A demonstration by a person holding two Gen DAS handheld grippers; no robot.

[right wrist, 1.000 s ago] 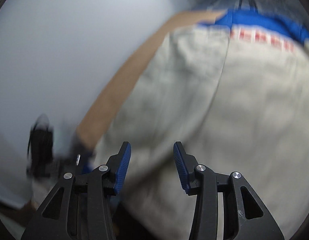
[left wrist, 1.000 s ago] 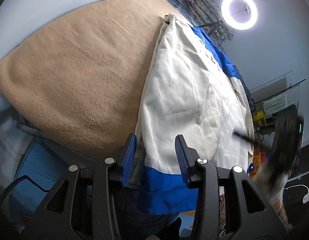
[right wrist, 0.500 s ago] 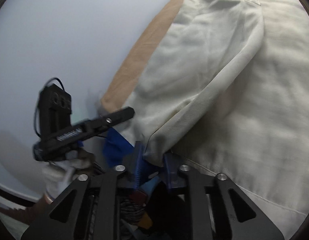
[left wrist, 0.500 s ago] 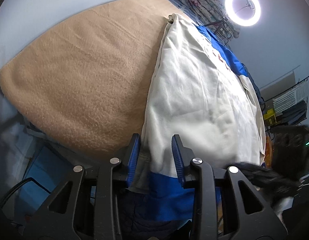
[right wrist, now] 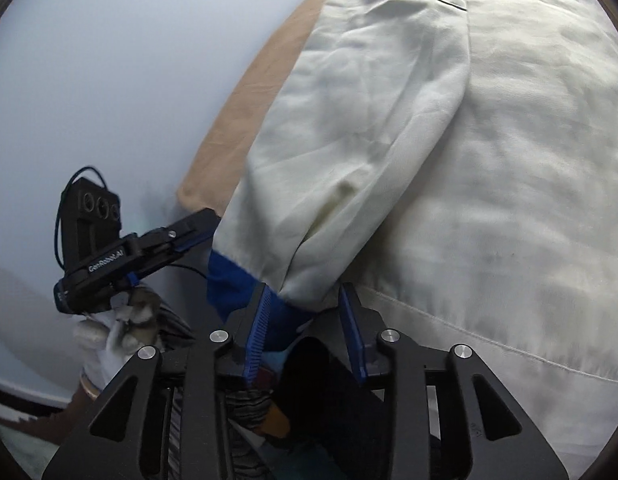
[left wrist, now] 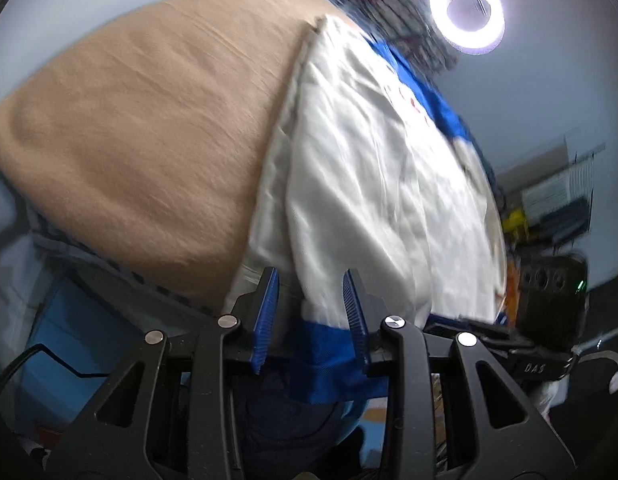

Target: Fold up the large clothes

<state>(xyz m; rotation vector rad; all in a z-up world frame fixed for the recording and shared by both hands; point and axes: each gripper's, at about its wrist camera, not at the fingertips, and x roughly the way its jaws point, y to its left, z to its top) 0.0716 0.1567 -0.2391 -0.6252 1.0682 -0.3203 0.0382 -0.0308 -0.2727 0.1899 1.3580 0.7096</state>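
Step in hand: I grip the hem of the cream cotton jacket with blue trim (left wrist: 373, 208) lying on the tan fleece blanket (left wrist: 149, 128). Left gripper (left wrist: 311, 316) is narrow, blue hem between its jaws, contact unclear; right gripper (right wrist: 305, 330), jaws just reopened, stands apart around the cuff. Next, I judge: clamp both, fold away from that hem.

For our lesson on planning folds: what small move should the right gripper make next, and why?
Probably draw the right gripper straight back, clear of the blue cuff. Its jaws have just been opening, the cuff lies loose between them, and the sleeve already rests folded over the jacket, so that fold looks done.
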